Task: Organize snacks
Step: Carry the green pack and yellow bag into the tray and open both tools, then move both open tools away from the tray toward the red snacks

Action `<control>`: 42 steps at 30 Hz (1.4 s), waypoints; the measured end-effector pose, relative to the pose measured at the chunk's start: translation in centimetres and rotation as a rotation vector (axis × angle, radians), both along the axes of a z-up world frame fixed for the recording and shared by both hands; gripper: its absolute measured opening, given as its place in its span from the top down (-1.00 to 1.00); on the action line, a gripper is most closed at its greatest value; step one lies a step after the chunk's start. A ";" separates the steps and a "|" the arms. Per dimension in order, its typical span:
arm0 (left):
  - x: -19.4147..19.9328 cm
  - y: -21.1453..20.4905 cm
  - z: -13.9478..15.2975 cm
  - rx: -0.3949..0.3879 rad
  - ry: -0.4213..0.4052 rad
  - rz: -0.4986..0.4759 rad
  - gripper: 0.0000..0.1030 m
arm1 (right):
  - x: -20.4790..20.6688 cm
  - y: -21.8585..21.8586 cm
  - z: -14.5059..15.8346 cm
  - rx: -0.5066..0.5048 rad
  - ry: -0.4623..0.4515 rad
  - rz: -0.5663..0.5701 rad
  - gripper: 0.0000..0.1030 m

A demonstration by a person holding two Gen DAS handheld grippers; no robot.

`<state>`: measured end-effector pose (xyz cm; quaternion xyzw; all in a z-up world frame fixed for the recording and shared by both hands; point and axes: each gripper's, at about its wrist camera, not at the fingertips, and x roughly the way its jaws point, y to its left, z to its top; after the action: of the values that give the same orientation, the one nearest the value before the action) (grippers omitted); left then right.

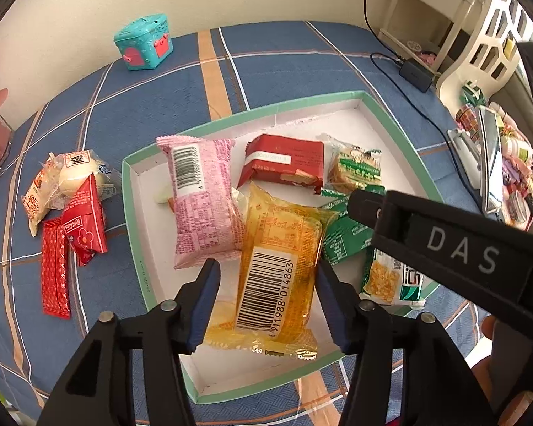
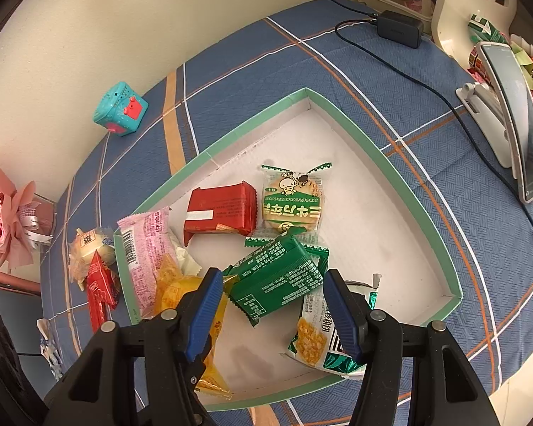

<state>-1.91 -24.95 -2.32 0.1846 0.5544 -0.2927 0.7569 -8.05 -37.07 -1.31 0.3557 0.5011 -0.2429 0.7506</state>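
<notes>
Left wrist view: left gripper (image 1: 264, 296) pointing steeply down over the near part of the tray (image 1: 302, 106), fingers (image 1: 206, 305) parted on either side of the yellow packet (image 1: 280, 273), not pressing on it, so packet released and lying in the tray. Pink packet (image 1: 204, 198) just beside, overlapping its upper left corner. Red packet (image 1: 284, 165) and round biscuit packet (image 1: 355, 170) further toward the far rim. Outside the tray, on the blue checked cloth (image 1: 284, 53) past the left rim, small heap of red sachets (image 1: 83, 225) and a clear-wrapped bun (image 1: 73, 177), probably still to bring in.

Right wrist view: right gripper (image 2: 270, 314) above the green packet (image 2: 277, 280), fingers (image 2: 341, 316) apart with a clear gap to the wrapper, holding nothing. Corn snack bag (image 2: 319, 333) partly under the right finger.

Judged from the look: all packets light, soft, film smooth and slippery, contents crumbly, so gentle squeeze only. Best hold across the short width of the body, not on the crimped end seals, which fold and slip.

Far right part of the tray bare, good room for setting down. Low rim to clear when coming in from the left. Cable (image 2: 408, 78) and phone on stand (image 2: 515, 120) near the right rim, better to avoid.
</notes>
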 end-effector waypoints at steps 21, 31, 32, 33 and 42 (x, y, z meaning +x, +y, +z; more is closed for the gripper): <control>3.2 3.7 2.4 -0.095 0.009 0.142 -0.13 | -0.1 0.1 1.2 -0.023 -0.022 -0.004 -0.21; 4.9 6.0 2.3 -0.100 0.012 0.231 -0.26 | 0.2 0.5 0.9 -0.031 -0.006 0.009 -0.21; 5.2 6.3 2.3 -0.101 0.014 0.244 -0.27 | 0.3 0.6 0.9 -0.033 -0.004 0.012 -0.21; 5.4 6.7 2.3 -0.102 0.014 0.259 -0.27 | 0.4 0.8 0.9 -0.037 0.000 0.018 -0.21; 8.0 11.6 2.5 -0.120 -0.004 0.439 -0.43 | 2.2 3.5 1.6 -0.077 0.003 0.123 -0.21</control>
<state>6.13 -13.34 0.16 0.0146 0.5612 -0.1529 0.8133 -5.90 -33.58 0.26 0.2948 0.5135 -0.2159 0.7764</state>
